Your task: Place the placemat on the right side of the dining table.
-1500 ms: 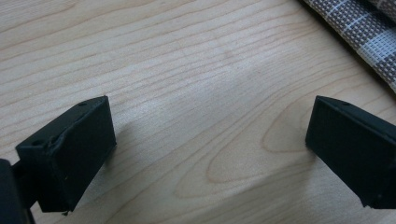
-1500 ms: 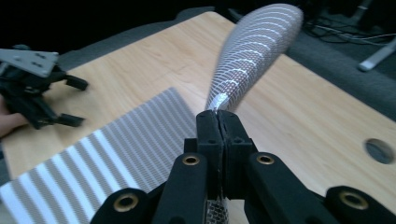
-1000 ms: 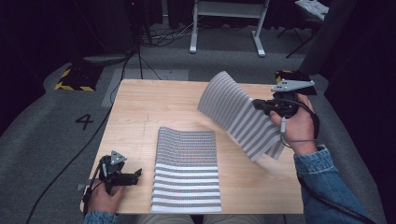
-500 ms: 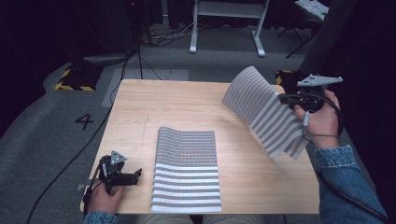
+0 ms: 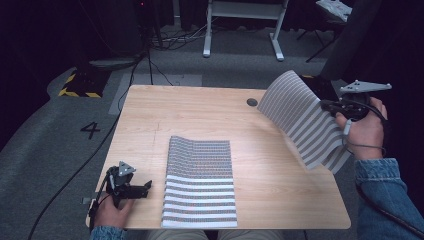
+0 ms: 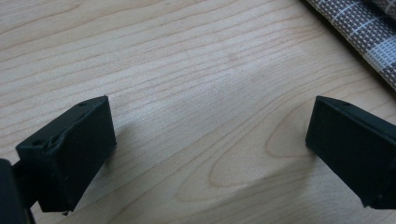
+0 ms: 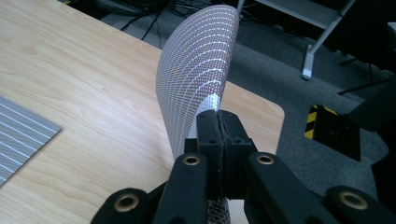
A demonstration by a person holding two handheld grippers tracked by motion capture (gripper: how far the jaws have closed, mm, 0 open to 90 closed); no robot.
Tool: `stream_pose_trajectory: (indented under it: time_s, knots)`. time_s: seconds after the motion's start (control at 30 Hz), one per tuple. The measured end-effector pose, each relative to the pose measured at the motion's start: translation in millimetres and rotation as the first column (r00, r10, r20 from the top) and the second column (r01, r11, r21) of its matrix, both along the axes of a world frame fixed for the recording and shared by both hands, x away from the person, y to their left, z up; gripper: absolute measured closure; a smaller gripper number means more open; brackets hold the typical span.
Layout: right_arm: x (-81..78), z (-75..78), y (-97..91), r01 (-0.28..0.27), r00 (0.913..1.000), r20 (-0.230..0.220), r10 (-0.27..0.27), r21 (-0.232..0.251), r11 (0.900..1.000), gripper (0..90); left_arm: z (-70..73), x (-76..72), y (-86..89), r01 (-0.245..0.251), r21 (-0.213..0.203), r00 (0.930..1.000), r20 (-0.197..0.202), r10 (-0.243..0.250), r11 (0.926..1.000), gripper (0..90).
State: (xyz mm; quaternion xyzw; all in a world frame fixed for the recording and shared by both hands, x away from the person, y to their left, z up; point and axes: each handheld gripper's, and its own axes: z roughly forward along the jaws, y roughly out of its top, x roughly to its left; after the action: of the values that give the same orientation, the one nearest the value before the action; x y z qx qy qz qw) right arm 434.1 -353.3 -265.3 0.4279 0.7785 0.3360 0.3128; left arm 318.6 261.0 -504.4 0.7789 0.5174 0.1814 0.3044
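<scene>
A grey-and-white striped woven placemat (image 5: 200,182) lies flat at the front middle of the wooden table (image 5: 150,120). A second striped placemat (image 5: 305,122) hangs bowed in the air over the table's right edge, with my right gripper (image 5: 327,106) shut on its edge. In the right gripper view that mat (image 7: 198,70) curves up from the closed jaws of my right gripper (image 7: 218,122). My left gripper (image 5: 145,187) rests open on the table at the front left, beside the flat mat. In the left gripper view a corner of that mat (image 6: 364,28) lies beyond the spread fingers (image 6: 77,149).
A small dark round hole (image 5: 252,102) sits in the tabletop near the back right. Beyond the table are a white stand's legs (image 5: 240,30), cables on the grey floor and a yellow-and-black striped block (image 5: 80,82) at the left.
My right gripper has carried the held placemat to the right and slightly up, off the table's right side. The left gripper and the flat mat have stayed still.
</scene>
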Motion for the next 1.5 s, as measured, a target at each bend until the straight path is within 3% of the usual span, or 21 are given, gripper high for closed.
stream_pose_trajectory:
  time_s: [0.23,0.4,0.5,0.57,0.77,1.13,1.2,1.37,1.4,1.43,1.47,1.5]
  knots:
    - [-3.0,0.4,-18.3,0.053,0.9985,0.011,-0.053,-0.018,0.9984,89.0,-0.1,0.6,0.2,-0.001,-0.001,1.0,-0.002,0.001,1.0,1.5]
    - [-5.9,-3.0,-19.7,0.075,0.9968,0.034,-0.073,-0.065,0.9951,89.0,-0.1,0.5,0.1,-0.001,-0.001,1.0,-0.002,0.001,1.0,1.5]
    - [-5.8,-18.2,-6.1,0.042,0.9991,0.005,-0.042,-0.116,0.9924,88.9,0.0,0.1,0.1,-0.005,-0.001,1.0,-0.004,0.005,1.0,1.5]
    - [-6.0,-31.8,4.3,0.008,0.9996,-0.027,-0.011,-0.123,0.9924,88.9,0.1,-0.1,0.2,-0.005,-0.001,1.0,-0.004,0.005,1.0,1.5]
    - [-11.5,-52.2,28.5,-0.078,0.996,-0.052,0.073,-0.101,0.9919,88.6,0.1,0.0,0.2,-0.005,0.001,1.0,-0.004,0.005,1.0,1.5]
    - [-11.7,-78.8,62.8,-0.174,0.9778,-0.123,0.169,-0.027,0.9844,88.1,0.1,0.0,0.2,-0.005,0.0,1.0,-0.003,0.005,1.0,1.5]
    - [-10.1,-90.9,70.1,-0.194,0.9692,-0.151,0.194,0.015,0.9808,88.2,0.0,0.0,0.2,-0.005,-0.002,1.0,-0.004,0.005,1.0,1.5]
    - [-6.7,-107.3,78.1,-0.211,0.9601,-0.179,0.215,0.041,0.9767,85.8,0.1,-0.1,0.2,-0.005,-0.001,1.0,-0.004,0.005,1.0,1.5]
    - [-6.4,-109.8,78.8,-0.216,0.9582,-0.179,0.223,0.059,0.9746,79.2,0.1,0.0,0.2,-0.005,-0.001,1.0,-0.004,0.005,1.0,1.5]
    - [-6.5,-112.2,80.3,-0.222,0.9559,-0.173,0.237,0.101,0.9697,64.9,0.0,0.0,0.2,-0.005,-0.001,1.0,-0.003,0.005,1.0,1.5]
    - [-6.7,-114.4,82.5,-0.224,0.9514,-0.177,0.252,0.166,0.9605,51.4,0.0,0.0,0.2,-0.005,-0.001,1.0,-0.003,0.005,1.0,1.5]
    - [-7.7,-115.8,83.9,-0.229,0.9465,-0.175,0.272,0.231,0.9457,44.9,-0.1,0.0,0.2,-0.005,-0.002,1.0,-0.003,0.005,1.0,1.5]
